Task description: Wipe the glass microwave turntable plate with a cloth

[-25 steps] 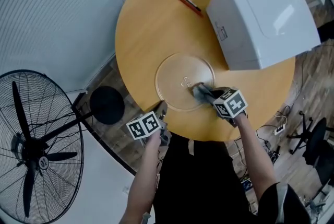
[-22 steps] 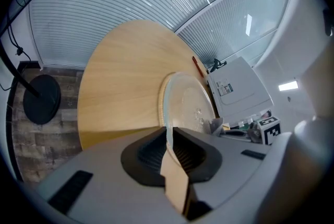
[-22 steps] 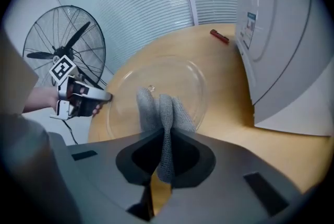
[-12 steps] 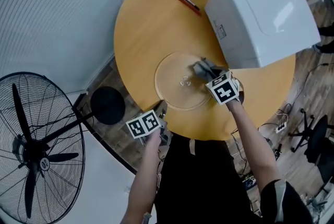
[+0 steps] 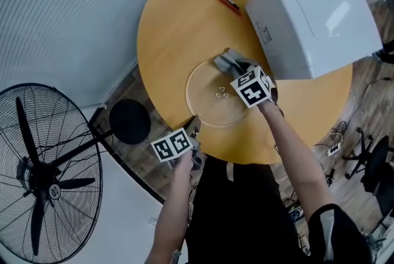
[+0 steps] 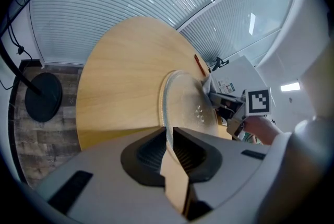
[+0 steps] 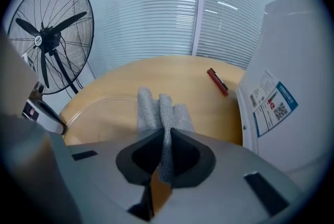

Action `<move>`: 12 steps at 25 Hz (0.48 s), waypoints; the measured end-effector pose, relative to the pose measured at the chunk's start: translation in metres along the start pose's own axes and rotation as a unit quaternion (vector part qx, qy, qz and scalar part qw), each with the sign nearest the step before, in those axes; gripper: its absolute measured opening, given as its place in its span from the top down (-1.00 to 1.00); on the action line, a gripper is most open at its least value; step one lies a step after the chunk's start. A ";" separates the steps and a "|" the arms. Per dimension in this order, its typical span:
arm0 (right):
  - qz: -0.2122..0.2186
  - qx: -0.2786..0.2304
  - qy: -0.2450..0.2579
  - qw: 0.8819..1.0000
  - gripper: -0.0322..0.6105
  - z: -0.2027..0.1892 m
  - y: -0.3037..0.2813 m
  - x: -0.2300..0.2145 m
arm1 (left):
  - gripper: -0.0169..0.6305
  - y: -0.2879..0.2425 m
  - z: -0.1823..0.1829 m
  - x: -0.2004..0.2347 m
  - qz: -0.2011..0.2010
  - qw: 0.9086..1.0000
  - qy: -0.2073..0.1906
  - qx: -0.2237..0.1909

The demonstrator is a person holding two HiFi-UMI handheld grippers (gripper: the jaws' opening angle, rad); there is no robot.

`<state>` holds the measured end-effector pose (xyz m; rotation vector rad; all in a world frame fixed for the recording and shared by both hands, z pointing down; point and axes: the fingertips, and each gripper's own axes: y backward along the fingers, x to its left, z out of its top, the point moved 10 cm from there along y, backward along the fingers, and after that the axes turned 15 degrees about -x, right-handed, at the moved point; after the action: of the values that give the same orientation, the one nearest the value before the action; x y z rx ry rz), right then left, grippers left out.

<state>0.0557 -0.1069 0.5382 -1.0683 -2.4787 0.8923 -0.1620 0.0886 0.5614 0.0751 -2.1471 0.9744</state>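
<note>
The clear glass turntable plate (image 5: 212, 103) lies flat near the front of a round wooden table (image 5: 178, 29). My left gripper (image 5: 192, 128) is shut on the plate's near rim (image 6: 168, 137). My right gripper (image 5: 237, 69) is shut on a grey cloth (image 5: 225, 62), and the cloth rests on the plate's far right edge. In the right gripper view the folded cloth (image 7: 159, 110) sticks out between the jaws over the plate (image 7: 99, 110). In the left gripper view the right gripper (image 6: 222, 105) shows beyond the plate (image 6: 185, 105).
A white microwave (image 5: 314, 20) stands on the table's right side, close to my right gripper. A red-and-black pen (image 5: 225, 0) lies beyond the plate. A black pedestal fan (image 5: 40, 173) stands on the floor at the left, with its round base (image 5: 129, 122) by the table edge.
My right gripper has swept the cloth from the plate's near right part up to its far right edge. The left gripper has kept its hold on the near rim.
</note>
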 end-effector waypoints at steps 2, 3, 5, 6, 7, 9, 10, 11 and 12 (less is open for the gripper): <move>0.007 -0.008 0.004 1.000 0.80 0.005 -0.006 0.003 | 0.84 0.000 -0.001 0.000 -0.001 1.000 0.000 -0.001; 0.012 -0.012 0.008 1.000 0.80 0.008 -0.009 0.005 | 0.84 0.000 -0.001 0.000 -0.001 1.000 -0.001 -0.002; 0.029 -0.020 0.012 0.999 0.80 0.011 -0.016 0.012 | 0.84 0.000 -0.001 0.000 -0.001 1.000 -0.002 -0.005; 0.040 -0.024 0.010 0.999 0.80 0.013 -0.018 0.016 | 0.84 0.000 -0.001 0.001 -0.001 1.000 -0.002 -0.006; 0.052 -0.027 0.007 0.998 0.80 0.014 -0.020 0.021 | 0.84 0.000 -0.001 0.001 -0.001 1.000 -0.002 -0.006; 0.080 -0.027 0.001 0.996 0.80 0.015 -0.022 0.035 | 0.84 0.000 -0.001 0.001 -0.001 1.000 0.000 -0.006; 0.094 -0.026 0.002 0.995 0.80 0.016 -0.022 0.043 | 0.84 0.001 -0.001 0.001 -0.001 1.000 0.000 -0.006; 0.108 -0.024 0.005 0.994 0.80 0.016 -0.022 0.052 | 0.84 0.001 -0.002 0.001 -0.001 1.000 0.001 -0.007; 0.120 -0.022 0.010 0.993 0.80 0.015 -0.021 0.061 | 0.84 0.001 -0.002 0.001 -0.001 1.000 0.001 -0.008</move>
<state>-0.0050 -0.0797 0.5419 -1.4050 -2.3989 0.8916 -0.1617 0.0909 0.5622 0.0693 -2.1519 0.9563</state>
